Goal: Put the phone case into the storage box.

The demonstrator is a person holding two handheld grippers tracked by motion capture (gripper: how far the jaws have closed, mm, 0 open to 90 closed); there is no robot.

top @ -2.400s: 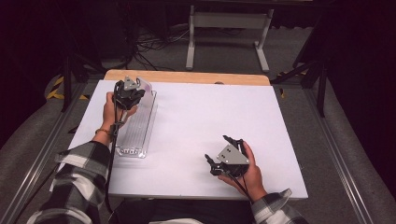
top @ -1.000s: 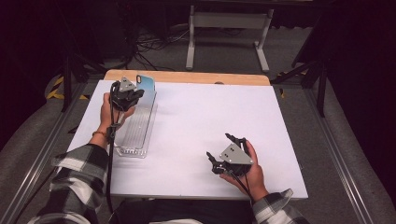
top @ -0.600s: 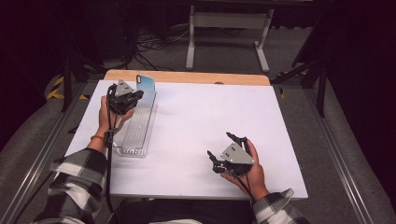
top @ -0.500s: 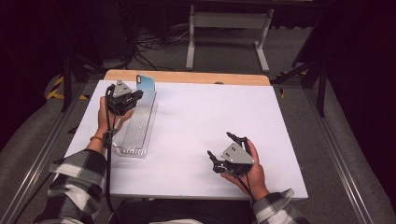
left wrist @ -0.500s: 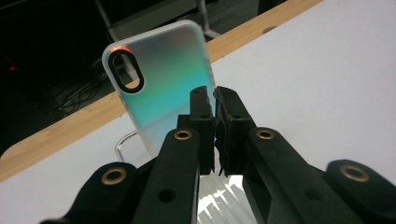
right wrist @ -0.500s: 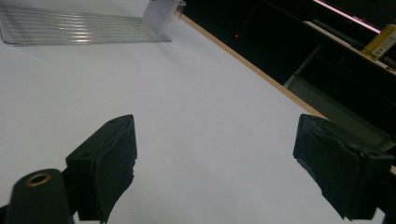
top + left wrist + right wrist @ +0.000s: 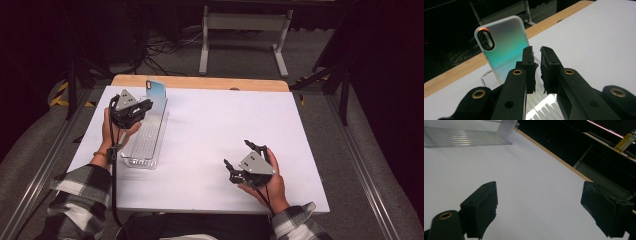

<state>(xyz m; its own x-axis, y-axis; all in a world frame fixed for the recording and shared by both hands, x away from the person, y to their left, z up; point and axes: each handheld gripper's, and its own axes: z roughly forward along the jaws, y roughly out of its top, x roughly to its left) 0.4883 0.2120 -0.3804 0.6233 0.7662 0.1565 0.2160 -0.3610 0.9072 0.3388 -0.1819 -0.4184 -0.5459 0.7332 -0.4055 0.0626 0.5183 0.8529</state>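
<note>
An iridescent teal phone case (image 7: pixel 156 95) stands upright in the far end slot of a clear ribbed rack (image 7: pixel 145 145) at the table's left. My left gripper (image 7: pixel 145 106) hovers over the rack just short of the case. In the left gripper view its jaws (image 7: pixel 537 50) are drawn together to a thin slit with nothing between them, and the case (image 7: pixel 504 42) stands free behind them, camera cutout at the top. My right gripper (image 7: pixel 237 154) rests low at the front right of the white table (image 7: pixel 225 115). Its jaws (image 7: pixel 539 195) are spread wide over bare tabletop.
A wooden strip (image 7: pixel 200 82) runs along the table's far edge, with a metal stand (image 7: pixel 240 30) and cables on the floor beyond. The rack (image 7: pixel 461 137) lies far off in the right gripper view. A yellow object (image 7: pixel 625 141) sits on a dark shelf.
My left gripper has pulled back toward the person from the rack's far end, leaving the phone case standing upright there. The right gripper has barely shifted.
</note>
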